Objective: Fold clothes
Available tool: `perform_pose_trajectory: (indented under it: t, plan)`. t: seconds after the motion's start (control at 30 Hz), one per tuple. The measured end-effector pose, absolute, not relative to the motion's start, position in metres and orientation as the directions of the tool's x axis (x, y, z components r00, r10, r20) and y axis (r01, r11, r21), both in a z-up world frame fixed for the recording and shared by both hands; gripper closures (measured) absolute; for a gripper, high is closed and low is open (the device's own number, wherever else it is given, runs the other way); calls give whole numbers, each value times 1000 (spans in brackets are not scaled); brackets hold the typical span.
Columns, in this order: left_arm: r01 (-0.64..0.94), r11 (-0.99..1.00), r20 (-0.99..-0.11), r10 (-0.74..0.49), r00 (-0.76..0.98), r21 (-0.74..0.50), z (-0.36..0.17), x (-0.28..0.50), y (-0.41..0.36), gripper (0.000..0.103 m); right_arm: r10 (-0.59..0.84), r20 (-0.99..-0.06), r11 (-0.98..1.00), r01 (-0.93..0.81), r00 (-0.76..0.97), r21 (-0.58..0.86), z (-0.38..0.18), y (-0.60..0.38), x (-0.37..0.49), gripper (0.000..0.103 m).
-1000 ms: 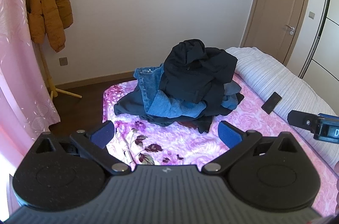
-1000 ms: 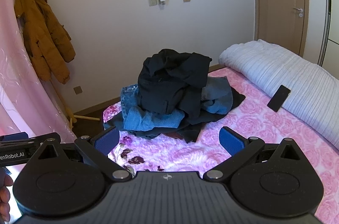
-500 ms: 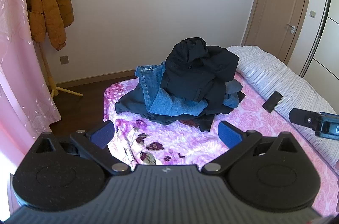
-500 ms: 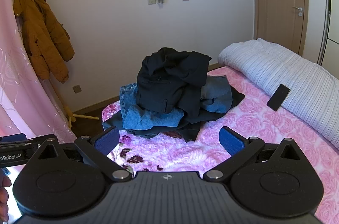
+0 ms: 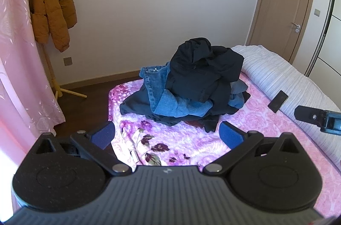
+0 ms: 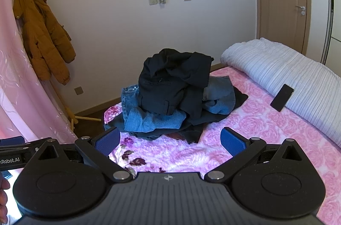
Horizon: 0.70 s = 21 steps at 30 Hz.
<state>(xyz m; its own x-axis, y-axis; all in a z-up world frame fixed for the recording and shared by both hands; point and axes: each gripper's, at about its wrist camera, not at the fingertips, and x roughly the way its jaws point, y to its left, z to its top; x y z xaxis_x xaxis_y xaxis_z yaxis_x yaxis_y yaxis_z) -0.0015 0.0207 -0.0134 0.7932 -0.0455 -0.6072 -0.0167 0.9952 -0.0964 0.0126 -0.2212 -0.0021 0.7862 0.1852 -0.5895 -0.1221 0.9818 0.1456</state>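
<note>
From the left wrist camera, the left gripper (image 5: 167, 135) is hovering over the near edge of the bed (image 5: 266, 118), its two blue-padded fingers (image 5: 102, 135) spread wide apart and holding nothing; neither pad is touching the cover. Beyond them, toward the foot of the bed, a pile of clothes (image 5: 191, 86) is sitting on the pink flowered bedspread (image 5: 187, 148). A dark jacket (image 5: 202, 67) is slumping on top of the heap, blue jeans (image 5: 157, 84) are hanging down its left side, and more dark fabric is spreading out underneath. The pile is lying well apart from the claw. To the right, a rolled white quilt (image 5: 277, 76) is running along the bed with a black phone (image 5: 278, 101) leaning against it. The tip of the right gripper is poking in at the right edge of this view. An orange coat (image 5: 51, 1) is hanging on a stand by the pink curtain (image 5: 15, 54), and a brown door (image 5: 285, 3) is standing closed at the far right.

From the right wrist camera, the right gripper (image 6: 170, 141) is likewise hanging above the bedspread with its jaws fully parted and empty, touching nothing. The same pile is lying ahead of it, centred between the blue fingers but clearly beyond them, the jacket uppermost and the jeans folded beneath. The phone is resting against the quilt on the right. Part of the left gripper is showing at the lower left edge.
</note>
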Motion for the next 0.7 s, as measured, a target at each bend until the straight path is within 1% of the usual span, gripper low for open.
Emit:
perform_pose_trajectory:
  t: [0.3,0.7]
  plan:
    - [-13,997,-620,-41,783,-82,-17,-4,12,1,181,-598,982,-107,781,158,-7,-234,14,0]
    - [-10,998,-621,-31,783,-62,-20,11,12,1,207,-576,976,-123,791,182,-12,-244,20,0]
